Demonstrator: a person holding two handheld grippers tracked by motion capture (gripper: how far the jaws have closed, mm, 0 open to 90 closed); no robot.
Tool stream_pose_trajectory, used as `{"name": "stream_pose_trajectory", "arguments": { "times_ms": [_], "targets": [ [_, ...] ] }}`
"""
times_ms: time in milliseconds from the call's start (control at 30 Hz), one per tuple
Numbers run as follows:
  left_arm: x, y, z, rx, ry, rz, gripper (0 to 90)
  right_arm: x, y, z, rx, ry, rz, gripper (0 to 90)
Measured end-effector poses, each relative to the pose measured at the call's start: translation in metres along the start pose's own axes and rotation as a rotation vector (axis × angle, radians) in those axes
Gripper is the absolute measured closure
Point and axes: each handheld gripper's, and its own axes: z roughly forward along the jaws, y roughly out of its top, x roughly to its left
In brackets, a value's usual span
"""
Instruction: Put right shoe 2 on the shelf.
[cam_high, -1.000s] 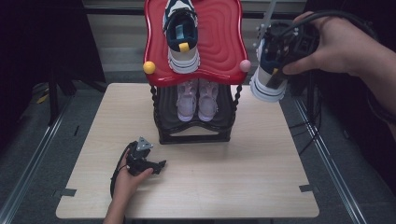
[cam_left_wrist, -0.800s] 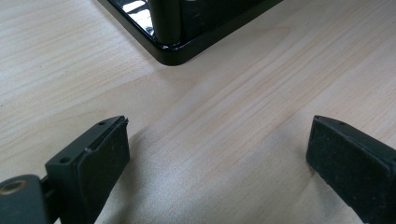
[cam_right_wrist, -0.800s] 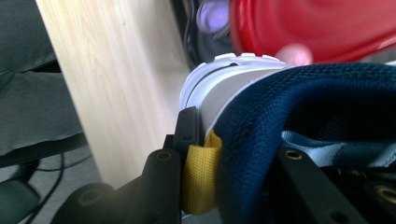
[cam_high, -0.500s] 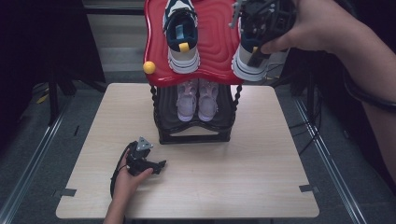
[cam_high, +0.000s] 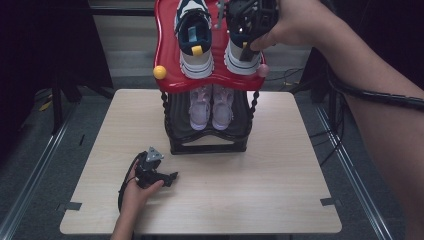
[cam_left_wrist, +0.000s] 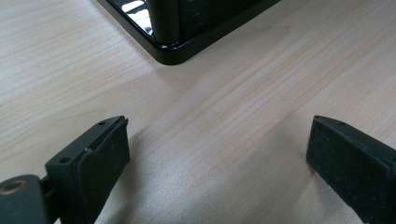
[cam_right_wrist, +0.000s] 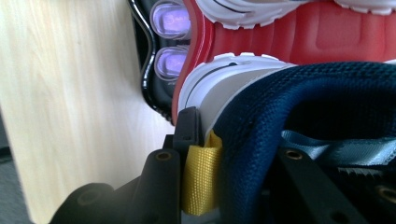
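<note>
Pale wood-grain table (cam_high: 280, 200) fills the lower frame, where the left claw (cam_high: 172, 176) rests with jaws wide. Beyond it stands a glossy black shoe rack (cam_high: 207, 145) holding lilac shoes (cam_high: 211, 107). On its wavy red top (cam_high: 165, 45), upper centre, the right claw (cam_high: 246, 50) grips a white-soled navy sneaker (cam_high: 241, 62) beside its twin (cam_high: 194, 42).

A pair of pink shoes (cam_high: 211, 106) stands side by side on the lower tier of the black stand, toes toward the near edge. A wooden table (cam_high: 280, 195) carries the stand. Grey floor (cam_high: 45, 165) lies to the left.
</note>
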Motion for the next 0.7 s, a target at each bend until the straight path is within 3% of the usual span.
{"name": "stream_pose_trajectory", "arguments": {
  "times_ms": [400, 700],
  "targets": [
    [0.0, 0.0, 0.0, -0.002, 0.008, 0.0, 5.5, -0.014, 0.012, 0.034, 0.014, -0.018, -0.095, 70.7],
    [0.0, 0.0, 0.0, -0.002, 0.008, 0.0, 5.6, -0.021, 0.012, 0.043, 0.007, -0.007, -0.091, 69.9]
  ]
}}
